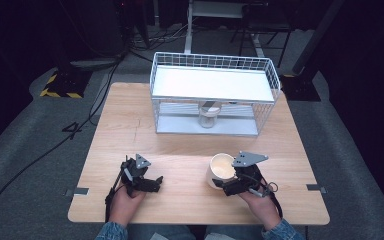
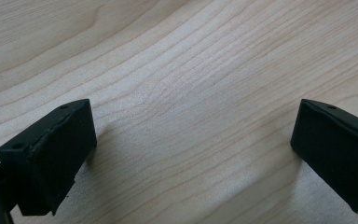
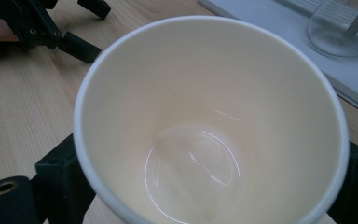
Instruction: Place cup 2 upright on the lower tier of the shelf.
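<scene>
**Cup held at near table edge**

The person's two hands enter at the near edge of the table (image 1: pixel 130 135). The right gripper (image 1: pixel 219 181) has one jaw pressed against each side of one white paper cup (image 3: pixel 209 121), which stands upright and empty. The left gripper (image 2: pixel 193 154) rests on bare wood well to the cup's left, jaws spread wide, holding nothing. Ahead of both grippers lies open tabletop up to one white wire rack (image 1: pixel 215 95). One glass jar (image 1: pixel 208 116) stands on its lower shelf.
</scene>
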`<state>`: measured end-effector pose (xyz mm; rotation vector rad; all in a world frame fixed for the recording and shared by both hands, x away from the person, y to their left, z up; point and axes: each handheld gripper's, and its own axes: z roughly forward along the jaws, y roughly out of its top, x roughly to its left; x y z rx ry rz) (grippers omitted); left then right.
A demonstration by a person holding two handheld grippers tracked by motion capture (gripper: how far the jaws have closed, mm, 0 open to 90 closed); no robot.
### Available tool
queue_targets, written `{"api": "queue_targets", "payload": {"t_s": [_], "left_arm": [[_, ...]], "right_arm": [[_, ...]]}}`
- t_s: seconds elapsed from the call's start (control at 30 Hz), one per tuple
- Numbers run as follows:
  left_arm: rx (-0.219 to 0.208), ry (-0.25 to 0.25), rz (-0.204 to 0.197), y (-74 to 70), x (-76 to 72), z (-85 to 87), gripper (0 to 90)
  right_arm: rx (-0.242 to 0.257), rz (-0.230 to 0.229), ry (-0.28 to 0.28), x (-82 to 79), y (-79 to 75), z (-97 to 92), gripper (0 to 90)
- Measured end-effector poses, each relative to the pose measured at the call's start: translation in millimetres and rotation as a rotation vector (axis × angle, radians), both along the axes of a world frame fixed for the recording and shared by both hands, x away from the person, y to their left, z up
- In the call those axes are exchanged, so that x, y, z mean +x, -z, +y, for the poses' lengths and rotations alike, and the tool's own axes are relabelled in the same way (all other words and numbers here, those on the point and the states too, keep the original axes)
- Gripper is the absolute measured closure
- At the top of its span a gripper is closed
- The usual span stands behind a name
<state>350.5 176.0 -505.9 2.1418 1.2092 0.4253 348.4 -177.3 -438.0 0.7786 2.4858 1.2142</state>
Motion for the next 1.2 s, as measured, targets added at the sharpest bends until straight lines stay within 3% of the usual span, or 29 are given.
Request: {"api": "queue_targets", "payload": {"t_s": [0.67, 1.2], "left_arm": [[0.000, 0.000, 0.000, 0.0, 0.0, 0.0, 0.5], [0.002, -0.004, -0.002, 0.0, -0.2, -0.1, 0.5]], "right_arm": [[0.011, -0.033, 0.008, 7.3, -46.3, -0.5, 9.4], [0.023, -0.067, 0.021, 22.9, -87.6, 2.1, 9.4]]}}
